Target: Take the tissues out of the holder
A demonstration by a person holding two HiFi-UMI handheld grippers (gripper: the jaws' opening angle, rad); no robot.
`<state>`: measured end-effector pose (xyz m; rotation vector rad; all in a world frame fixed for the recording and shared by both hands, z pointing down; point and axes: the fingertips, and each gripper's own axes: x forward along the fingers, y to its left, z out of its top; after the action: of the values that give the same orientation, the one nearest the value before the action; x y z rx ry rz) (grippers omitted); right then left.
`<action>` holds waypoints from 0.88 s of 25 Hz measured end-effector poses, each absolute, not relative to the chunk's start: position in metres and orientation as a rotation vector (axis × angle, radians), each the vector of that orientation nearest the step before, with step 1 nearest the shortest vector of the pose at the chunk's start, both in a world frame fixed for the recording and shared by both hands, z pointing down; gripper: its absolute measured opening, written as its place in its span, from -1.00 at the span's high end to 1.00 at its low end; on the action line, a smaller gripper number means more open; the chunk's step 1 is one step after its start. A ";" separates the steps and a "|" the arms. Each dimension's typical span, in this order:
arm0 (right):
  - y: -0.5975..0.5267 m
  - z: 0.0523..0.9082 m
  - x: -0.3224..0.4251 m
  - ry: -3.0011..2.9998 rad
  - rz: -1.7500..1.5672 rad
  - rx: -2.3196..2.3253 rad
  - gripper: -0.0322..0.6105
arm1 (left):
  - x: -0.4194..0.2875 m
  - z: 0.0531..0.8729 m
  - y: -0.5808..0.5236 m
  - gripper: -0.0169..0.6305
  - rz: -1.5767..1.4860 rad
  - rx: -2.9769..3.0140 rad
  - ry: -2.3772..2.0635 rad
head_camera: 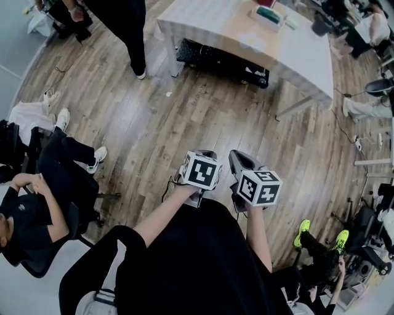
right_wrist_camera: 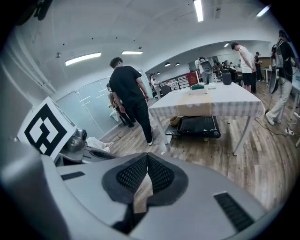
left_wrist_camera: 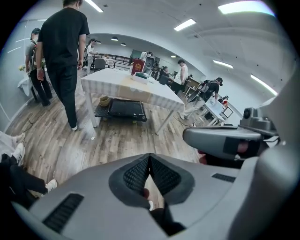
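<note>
While the head view looks steeply down on a broad plank floor (head_camera: 184, 117), only the two gripper views show the ceiling lights and the desks at the back of the room. A long table (head_camera: 246, 37) under a pale cloth stands across that floor, well apart from the left gripper (head_camera: 206, 154) and the right gripper (head_camera: 239, 159). The gripper views also show the table's legs. Under the table is a black wheeled cart (left_wrist_camera: 124, 108) with a small basket (left_wrist_camera: 104, 101) at its end. A standing person in black (left_wrist_camera: 63, 47) is near the table's corner, and a seated person (head_camera: 37, 203) shows in the head view alone.

Both grippers are held side by side over the floor, marker cubes uppermost. The left gripper view catches the right gripper at its right edge. The right gripper view catches the left gripper's cube at its left edge. In each gripper's own view the ribbed pads meet at their tips with nothing between them, so both are closed and empty.

The tissue holder (head_camera: 268, 13), white with a green top, sits on the tabletop. Neither gripper touches it.
</note>
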<state>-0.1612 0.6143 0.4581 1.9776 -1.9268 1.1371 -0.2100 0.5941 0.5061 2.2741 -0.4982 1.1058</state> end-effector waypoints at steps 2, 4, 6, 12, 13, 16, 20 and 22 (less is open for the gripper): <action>0.595 0.458 -0.165 -1.925 1.134 1.965 0.86 | -0.211 0.504 0.578 0.93 1.104 2.273 -0.485; 0.578 0.457 -0.169 -1.941 1.143 1.953 0.86 | -0.213 0.503 0.563 0.93 1.102 2.273 -0.477; 0.564 0.458 -0.172 -1.947 1.157 1.953 0.86 | -0.216 0.504 0.551 0.93 1.107 2.271 -0.468; 0.542 0.462 -0.173 -1.892 1.161 1.942 0.86 | -0.224 0.513 0.521 0.93 1.108 2.253 -0.439; 0.540 0.463 -0.172 -1.885 1.166 1.939 0.86 | -0.223 0.515 0.517 0.93 1.107 2.248 -0.437; 0.533 0.466 -0.166 -1.864 1.177 1.934 0.86 | -0.217 0.516 0.510 0.93 1.105 2.236 -0.424; 0.522 0.473 -0.161 -1.820 1.198 1.894 0.86 | -0.205 0.513 0.497 0.93 1.092 2.240 -0.421; 0.515 0.476 -0.159 -1.824 1.209 1.884 0.86 | -0.200 0.512 0.491 0.93 1.084 2.247 -0.431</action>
<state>-0.1587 0.5154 0.4756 1.8838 -1.8236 1.2095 -0.2000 0.4910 0.5120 2.2474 -0.4306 1.0836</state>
